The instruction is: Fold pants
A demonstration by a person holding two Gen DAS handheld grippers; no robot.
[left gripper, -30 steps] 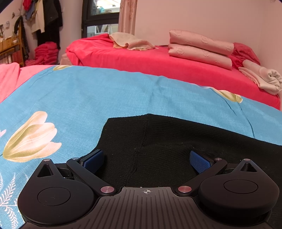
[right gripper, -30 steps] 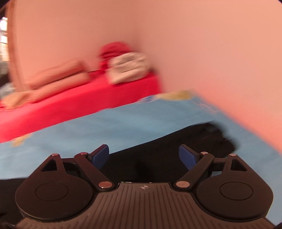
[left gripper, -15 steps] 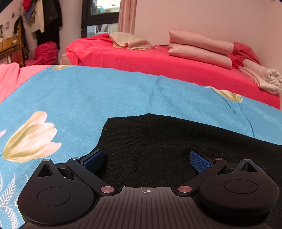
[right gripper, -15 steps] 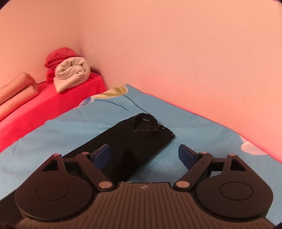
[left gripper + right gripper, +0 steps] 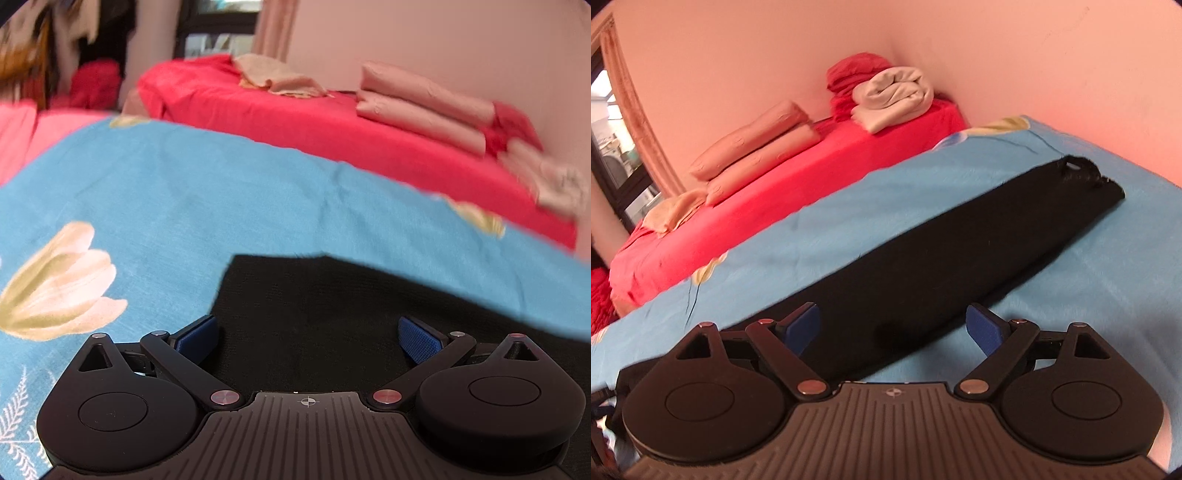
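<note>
Black knit pants (image 5: 314,306) lie flat on a blue flowered sheet (image 5: 221,206). In the left wrist view their upper end lies just ahead of my left gripper (image 5: 309,338), which is open and empty over the black cloth. In the right wrist view the pants (image 5: 960,251) run as one long folded strip to the leg cuffs (image 5: 1082,173) at the far right. My right gripper (image 5: 893,328) is open and empty above the middle of the strip.
A red bed (image 5: 295,114) stands behind, with pink pillows (image 5: 424,103), a beige cloth (image 5: 277,77) and a rolled blanket (image 5: 894,96). A pink wall (image 5: 1071,74) borders the sheet on the right. Clothes hang at the far left (image 5: 55,48).
The right gripper has swung left, from facing the leg cuffs by the wall to looking along the whole strip. The left gripper has shifted slightly; its view is blurred.
</note>
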